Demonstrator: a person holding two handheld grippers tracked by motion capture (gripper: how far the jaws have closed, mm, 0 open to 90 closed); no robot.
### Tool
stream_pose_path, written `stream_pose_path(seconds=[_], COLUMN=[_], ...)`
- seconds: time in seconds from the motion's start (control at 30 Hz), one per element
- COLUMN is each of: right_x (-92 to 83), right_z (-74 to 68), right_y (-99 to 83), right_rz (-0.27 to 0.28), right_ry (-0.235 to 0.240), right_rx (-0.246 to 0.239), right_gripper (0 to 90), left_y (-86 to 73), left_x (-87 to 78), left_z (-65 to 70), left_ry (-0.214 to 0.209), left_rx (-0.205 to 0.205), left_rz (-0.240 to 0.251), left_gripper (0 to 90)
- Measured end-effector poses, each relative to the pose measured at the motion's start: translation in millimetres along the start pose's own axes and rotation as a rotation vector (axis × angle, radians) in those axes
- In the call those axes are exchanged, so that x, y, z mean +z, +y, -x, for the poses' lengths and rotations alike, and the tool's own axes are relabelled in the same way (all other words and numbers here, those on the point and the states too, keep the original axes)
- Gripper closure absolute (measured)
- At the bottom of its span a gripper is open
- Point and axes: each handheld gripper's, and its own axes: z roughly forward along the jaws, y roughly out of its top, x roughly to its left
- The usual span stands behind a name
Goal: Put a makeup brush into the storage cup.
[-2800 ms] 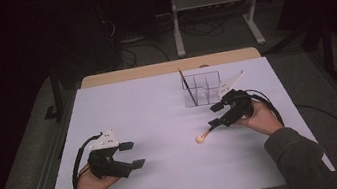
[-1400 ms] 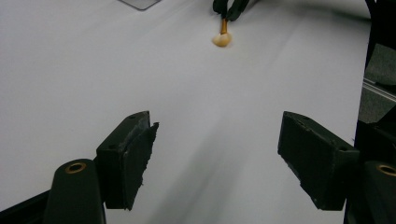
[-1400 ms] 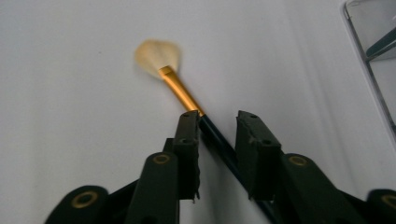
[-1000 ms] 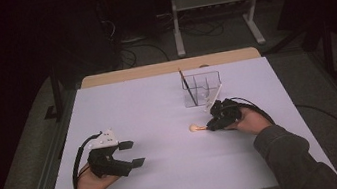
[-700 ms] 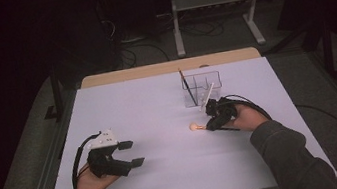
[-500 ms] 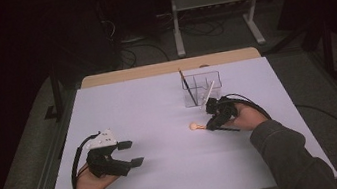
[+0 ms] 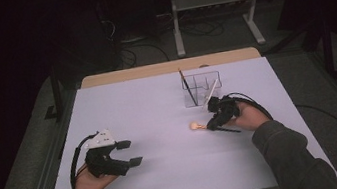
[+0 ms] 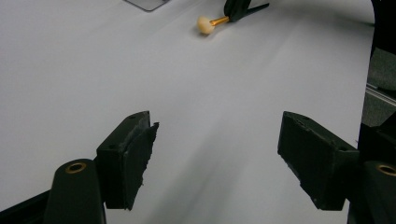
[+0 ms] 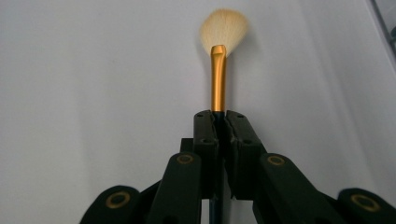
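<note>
**Inspector:** While checking the right gripper (image 7: pixel 218 117), found it shut fully on the dark handle of a brush (image 9: pixel 218 70), just behind the gold collar.

**Clerk:** Location of the brush?

**Inspector:** Right of centre in the high view, on or barely above the white table (image 7: pixel 148 107); cannot tell which. Pale tuft toward the left of frame. Just below a clear organiser (image 7: pixel 203 86) holding a dark stick (image 7: pixel 186 87) and a white stick (image 7: pixel 213 89).

**Clerk:** And the left gripper (image 7: pixel 127 152)?

**Inspector:** Lower left of frame, parked low on the table, spread wide, holding nothing.

**Clerk:** Guidance for the step in hand?

**Inspector:** Judged to be a lift toward the organiser. Keep the clamp firm, since a thin round handle may twist. Raise clear of the table before swinging upward in frame. Tilt handle-end down, aim for a free compartment, and steer wide of both sticks and the thin clear walls. Release only once seated. Leave the left gripper where parked, or use it to steady the organiser if nudged.

**Clerk:** Brands, labels, writing?

**Inspector:** None legible on brush, organiser or either gripper.
</note>
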Motion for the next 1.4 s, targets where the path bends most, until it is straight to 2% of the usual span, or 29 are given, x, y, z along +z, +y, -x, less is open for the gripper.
stream_pose_path(seconds=[0.47,0.6,1.4], right_x=[-19.9,-26.6,-59.9], right_z=[0.4,-0.2,2.0], right_y=[-0.8,0.8,4.9], right_rz=[0.131,0.165,0.267], right_ry=[0.017,0.008,-0.030], right_rx=[0.021,0.009,0.012], right_gripper=[82.9,82.9,82.8], left_y=[-1.5,-1.6,-2.2], left_x=[-2.4,-2.5,-4.5], left_z=[-2.3,-2.2,-2.8], left_ry=[0.004,0.005,0.004], left_rx=[-0.003,-0.005,-0.009], left_rz=[0.004,0.003,0.011], left_gripper=[25.6,25.6,25.6])
